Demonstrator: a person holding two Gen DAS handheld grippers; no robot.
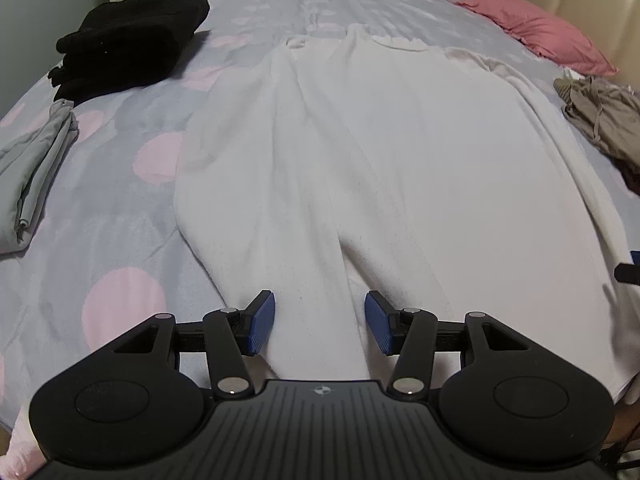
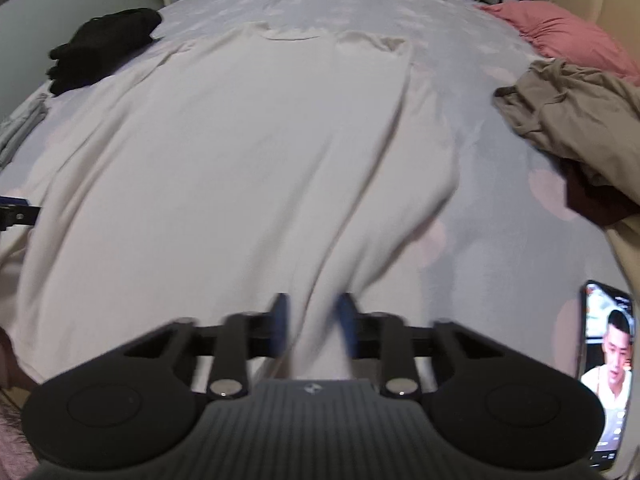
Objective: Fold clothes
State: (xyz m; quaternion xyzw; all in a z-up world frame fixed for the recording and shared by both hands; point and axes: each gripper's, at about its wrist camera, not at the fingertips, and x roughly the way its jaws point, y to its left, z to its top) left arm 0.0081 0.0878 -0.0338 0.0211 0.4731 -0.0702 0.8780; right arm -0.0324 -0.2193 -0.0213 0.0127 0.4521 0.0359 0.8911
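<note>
The left gripper (image 1: 320,327) hangs over the near hem of the white shirt (image 1: 360,152), its fingers spread, with fabric lying between them. The right gripper (image 2: 312,326) is blurred — fingers narrowed around a ridge of hem; a pinch cannot be told. The shirt lies flat on the spotted bed (image 1: 120,184) — black clothes (image 1: 128,40) and a pink pillow (image 1: 548,32) lie beyond.

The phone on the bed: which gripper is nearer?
Right. The phone lies just beside the right gripper; the left gripper is farther away, across the white shirt.
</note>
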